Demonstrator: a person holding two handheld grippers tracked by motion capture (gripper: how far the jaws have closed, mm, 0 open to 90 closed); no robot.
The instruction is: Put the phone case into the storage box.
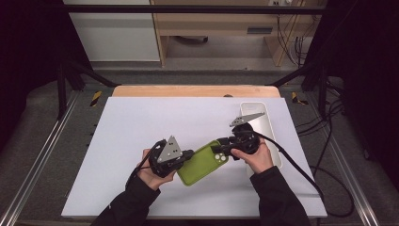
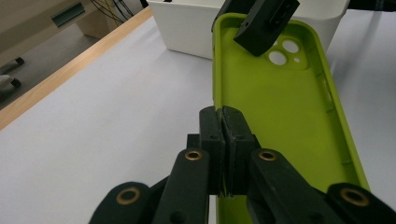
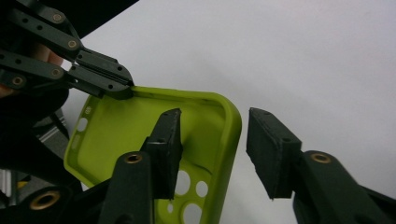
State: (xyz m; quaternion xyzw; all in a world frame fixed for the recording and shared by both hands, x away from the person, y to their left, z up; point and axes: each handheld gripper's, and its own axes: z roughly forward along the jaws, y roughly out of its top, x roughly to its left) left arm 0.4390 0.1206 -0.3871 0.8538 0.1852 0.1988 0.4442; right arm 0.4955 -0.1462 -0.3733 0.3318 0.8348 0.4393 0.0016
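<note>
White surface (image 1: 141,141) is mostly bare, with a white bin (image 1: 263,123) just behind the right gripper (image 3: 212,154). Lime green phone case (image 1: 200,164) hangs between both grippers: left gripper (image 2: 223,135) fingers clenched on one side wall, right fingers released, straddling the camera-end wall. Honestly, if they close crooked, the soft wall could buckle and slip out.

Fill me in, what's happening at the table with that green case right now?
A person holds a gripper in each hand over a white table. The left gripper is clamped on the side wall of a green phone case. The right gripper straddles the case's camera-hole end with open jaws, its pads not yet pressing on the wall. A white bin stands behind the right hand.
</note>
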